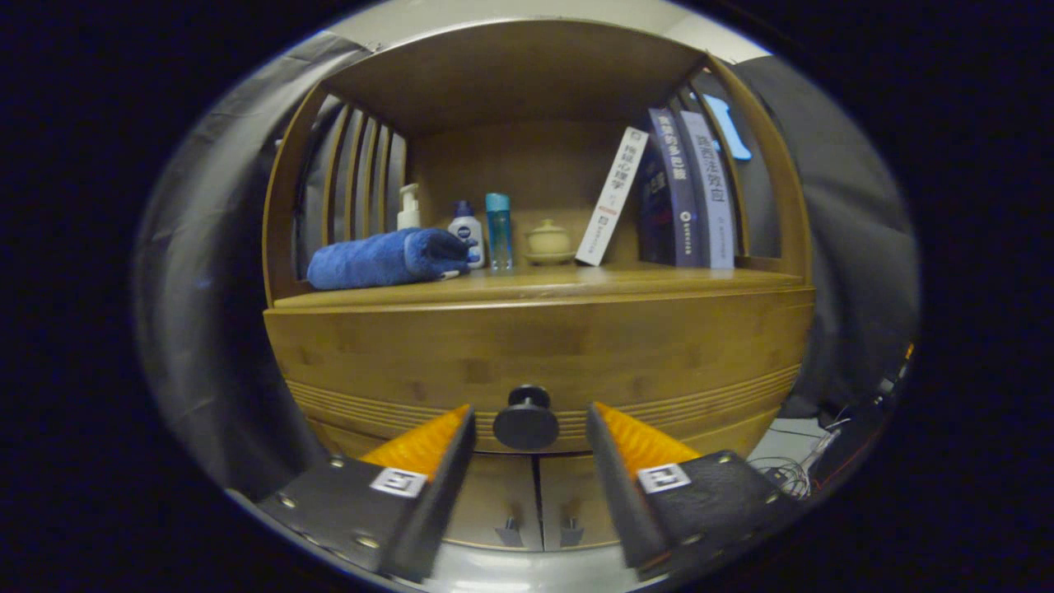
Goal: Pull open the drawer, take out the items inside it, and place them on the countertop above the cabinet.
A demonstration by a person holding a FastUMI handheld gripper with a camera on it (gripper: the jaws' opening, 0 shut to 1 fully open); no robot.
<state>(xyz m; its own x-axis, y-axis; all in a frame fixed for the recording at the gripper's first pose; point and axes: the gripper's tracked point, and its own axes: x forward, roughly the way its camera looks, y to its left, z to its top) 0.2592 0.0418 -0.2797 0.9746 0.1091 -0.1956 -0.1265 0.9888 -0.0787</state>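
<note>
A wooden cabinet stands straight ahead. Its drawer front [395, 350] is closed, with a round dark knob [526, 418] at its lower middle. My gripper [531, 412] is open; the knob sits between the two fingertips, with a gap on each side, so neither finger touches it. Above the drawer runs the countertop [659, 280] of the shelf niche. The drawer's inside is hidden.
On the countertop lie a rolled blue towel [383, 258], a pump bottle [408, 207], a white bottle [466, 229], a teal bottle [498, 231], a small lidded pot [548, 241] and leaning books [683, 193]. Two small cabinet doors [539, 506] sit below the drawer. Cables [790, 473] lie at the right.
</note>
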